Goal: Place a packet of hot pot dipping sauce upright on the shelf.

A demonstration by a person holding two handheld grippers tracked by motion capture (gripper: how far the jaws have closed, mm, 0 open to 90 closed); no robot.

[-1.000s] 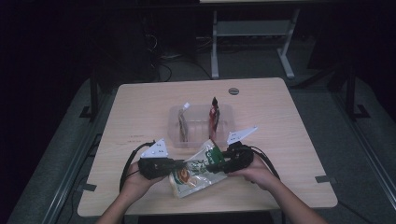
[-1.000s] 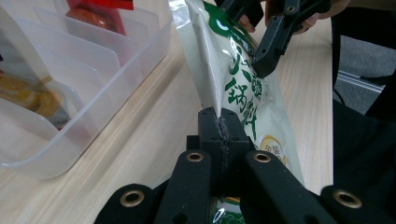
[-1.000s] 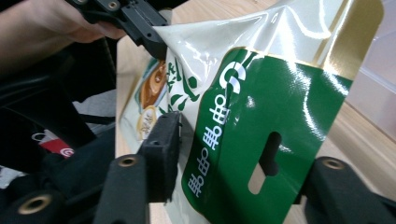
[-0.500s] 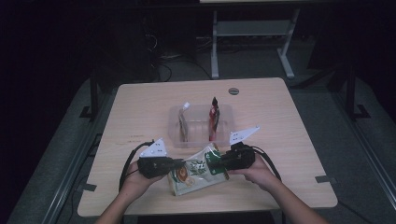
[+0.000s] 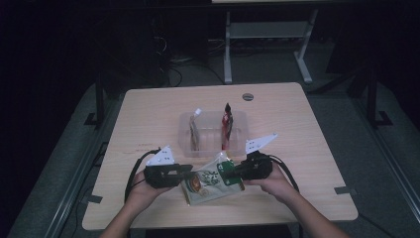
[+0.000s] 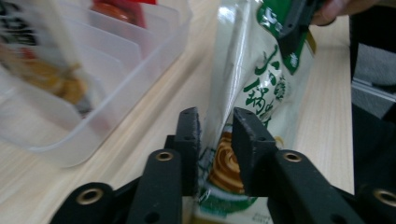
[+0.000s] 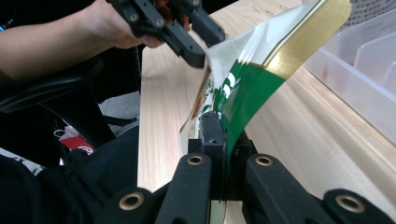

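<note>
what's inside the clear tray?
The tray has dividers and holds two packets on edge: a brownish one at left, a red one at right. Its near end is hidden behind the green bag.

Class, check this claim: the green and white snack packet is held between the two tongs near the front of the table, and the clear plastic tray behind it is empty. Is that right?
Not quite. The clear plastic tray is not empty: the high view shows two packets standing in it, a brown packet and a red packet. The rest holds: the snack packet is between the left tongs and right tongs, in front of the tray.
</note>
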